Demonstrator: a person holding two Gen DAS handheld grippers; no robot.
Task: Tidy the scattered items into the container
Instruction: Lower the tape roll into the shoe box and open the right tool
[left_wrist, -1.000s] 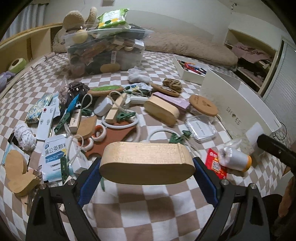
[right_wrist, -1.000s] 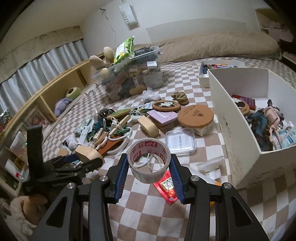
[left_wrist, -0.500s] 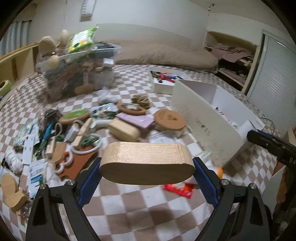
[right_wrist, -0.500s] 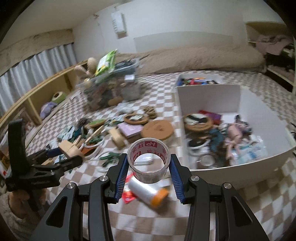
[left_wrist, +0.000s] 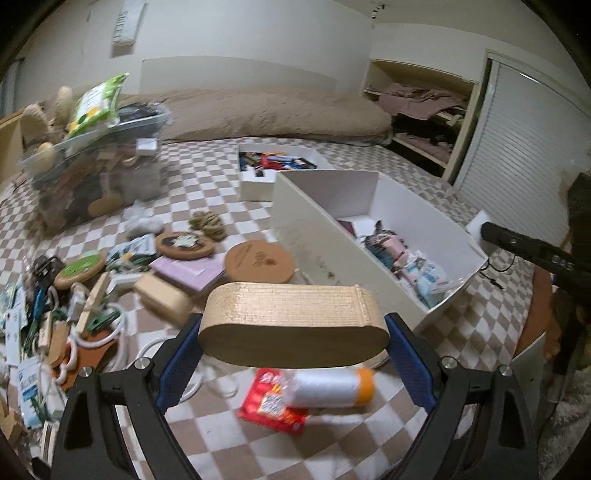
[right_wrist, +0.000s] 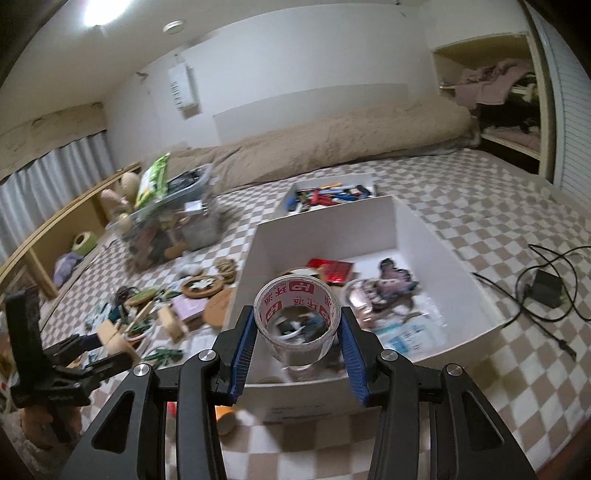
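- Right tongs (right_wrist: 297, 338) clamped on clear tape roll (right_wrist: 297, 325); since a second ago carried from above the clutter to over the white box (right_wrist: 413, 236) rim. Release looks near.
- Left tongs (left_wrist: 293, 332) grip oval wooden box (left_wrist: 291, 323); white box now ahead-right, closer.

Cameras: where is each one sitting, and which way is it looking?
Left wrist: sits on the left gripper, looks along its fingers across the bed; shows the wooden box it holds and the other gripper at right.
Right wrist: sits on the right gripper, looks down into the white bin; shows the tape roll it holds and the left gripper at left.
Both see the white bin and the cork lid.
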